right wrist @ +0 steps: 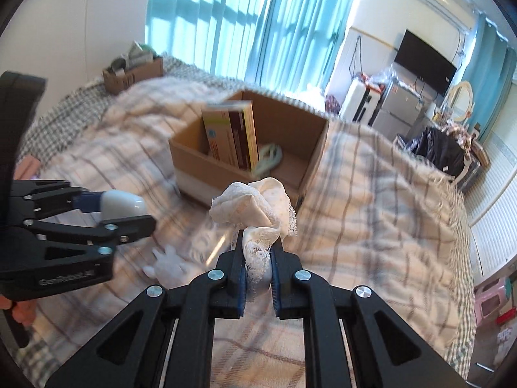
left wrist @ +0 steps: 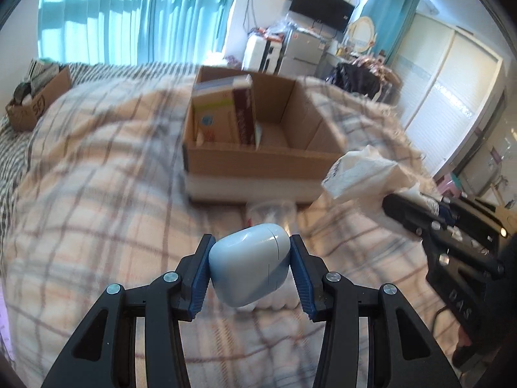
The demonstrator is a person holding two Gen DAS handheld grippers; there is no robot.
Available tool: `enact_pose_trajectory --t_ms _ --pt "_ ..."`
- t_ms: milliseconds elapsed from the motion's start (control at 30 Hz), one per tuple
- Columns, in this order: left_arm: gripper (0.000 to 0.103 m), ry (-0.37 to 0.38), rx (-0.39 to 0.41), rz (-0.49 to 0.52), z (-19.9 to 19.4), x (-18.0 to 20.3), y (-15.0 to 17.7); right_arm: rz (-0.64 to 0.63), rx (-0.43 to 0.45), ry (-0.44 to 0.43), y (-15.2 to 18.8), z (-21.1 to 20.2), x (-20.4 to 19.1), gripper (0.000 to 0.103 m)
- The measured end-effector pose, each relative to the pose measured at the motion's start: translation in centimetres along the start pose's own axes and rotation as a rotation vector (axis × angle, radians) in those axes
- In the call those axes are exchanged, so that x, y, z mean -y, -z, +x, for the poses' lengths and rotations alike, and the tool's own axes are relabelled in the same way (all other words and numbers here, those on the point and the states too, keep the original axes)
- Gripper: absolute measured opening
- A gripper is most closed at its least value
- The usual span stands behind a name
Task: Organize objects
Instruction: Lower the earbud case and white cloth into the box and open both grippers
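My left gripper (left wrist: 250, 247) is shut on a pale blue earbud case (left wrist: 248, 266) and holds it above the plaid blanket. It also shows in the right wrist view (right wrist: 129, 213), with the case (right wrist: 121, 207). My right gripper (right wrist: 258, 242) is shut on a white lace cloth (right wrist: 258, 210); the cloth shows in the left wrist view (left wrist: 365, 174). An open cardboard box (left wrist: 258, 158) (right wrist: 190, 158) lies ahead on the bed, with upright books (left wrist: 226, 113) (right wrist: 232, 132) and a pale cord (right wrist: 269, 158) inside.
A clear plastic item (left wrist: 271, 210) lies before the box. White crumpled plastic (right wrist: 168, 265) lies on the blanket (left wrist: 97, 194). A second cardboard box (left wrist: 35, 100) with clutter sits far left. Beyond the bed are curtains, a TV (left wrist: 320, 6) and wardrobes.
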State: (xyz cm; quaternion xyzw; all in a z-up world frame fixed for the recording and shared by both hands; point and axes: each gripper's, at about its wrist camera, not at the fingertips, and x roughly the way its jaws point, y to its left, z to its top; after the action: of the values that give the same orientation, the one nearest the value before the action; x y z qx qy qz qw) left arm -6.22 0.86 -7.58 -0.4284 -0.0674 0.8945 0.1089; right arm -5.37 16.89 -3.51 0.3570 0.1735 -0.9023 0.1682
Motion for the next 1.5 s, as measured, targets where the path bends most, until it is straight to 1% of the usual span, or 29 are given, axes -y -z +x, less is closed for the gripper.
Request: enact_pose_trajectory --t_ms 167,267,400,533,667,767,967,1133,1200,1300,1333,1367,1400,1433,1467,1500 --pt "0.047 -0.016 0.055 0.018 -1.0 0.4 -3.3 -0.021 0.052 0.001 -1.9 -1.6 -0.2 0.011" --pt "0.047 -0.019 0.081 0.037 -1.2 0.7 -5.4 -0.027 0.082 0.000 -3.4 -2.0 0.4 0.011" --pt "0.047 -0.030 0.100 0.057 -0.6 0.6 -8.3 -0.023 0.110 -0.004 -5.9 -1.3 1.6 0.011" --pt "0.047 -0.049 0.107 0.066 1.2 0.1 -10.9 -0.006 0.132 -0.021 -8.5 0.3 3.1 0.011" --pt "0.047 -0.074 0.073 0.092 4.8 0.0 -12.7 -0.014 0.125 -0.018 -10.4 3.0 4.2 0.011" --pt "0.047 -0.078 0.043 0.100 7.5 -0.2 -13.2 -0.027 0.100 -0.019 -11.4 5.7 4.9 0.011" --pt "0.047 -0.112 -0.006 0.111 12.5 -1.0 -14.1 -0.056 0.055 -0.048 -12.2 10.5 5.6 0.011" --pt "0.047 -0.117 -0.028 0.116 14.8 -1.4 -15.1 -0.038 0.028 -0.084 -12.2 13.5 6.3 0.011" --pt "0.047 -0.102 -0.028 0.112 15.1 -1.5 -15.3 -0.017 0.019 -0.102 -12.0 14.1 6.8 0.011" --pt "0.048 -0.090 -0.037 0.099 15.2 -1.5 -15.2 0.003 0.013 -0.095 -11.9 14.2 7.3 0.016" --pt "0.048 -0.089 -0.042 0.098 15.2 -1.5 -15.1 0.010 0.014 -0.090 -12.0 14.0 7.5 0.019" --pt "0.050 -0.094 -0.044 0.094 15.1 -1.5 -14.9 0.016 0.017 -0.091 -12.0 13.8 7.7 0.026" --pt "0.054 -0.095 -0.042 0.090 14.9 -1.5 -14.9 0.024 0.023 -0.091 -12.0 13.4 7.9 0.029" --pt "0.059 -0.092 -0.034 0.086 14.5 -1.4 -14.7 0.038 0.034 -0.094 -12.0 12.9 8.1 0.039" --pt "0.070 -0.089 -0.028 0.081 14.1 -1.4 -14.6 0.049 0.039 -0.096 -12.2 12.5 8.2 0.051" --pt "0.078 -0.091 -0.018 0.074 13.6 -1.3 -14.5 0.057 0.045 -0.092 -12.2 12.0 8.4 0.057"
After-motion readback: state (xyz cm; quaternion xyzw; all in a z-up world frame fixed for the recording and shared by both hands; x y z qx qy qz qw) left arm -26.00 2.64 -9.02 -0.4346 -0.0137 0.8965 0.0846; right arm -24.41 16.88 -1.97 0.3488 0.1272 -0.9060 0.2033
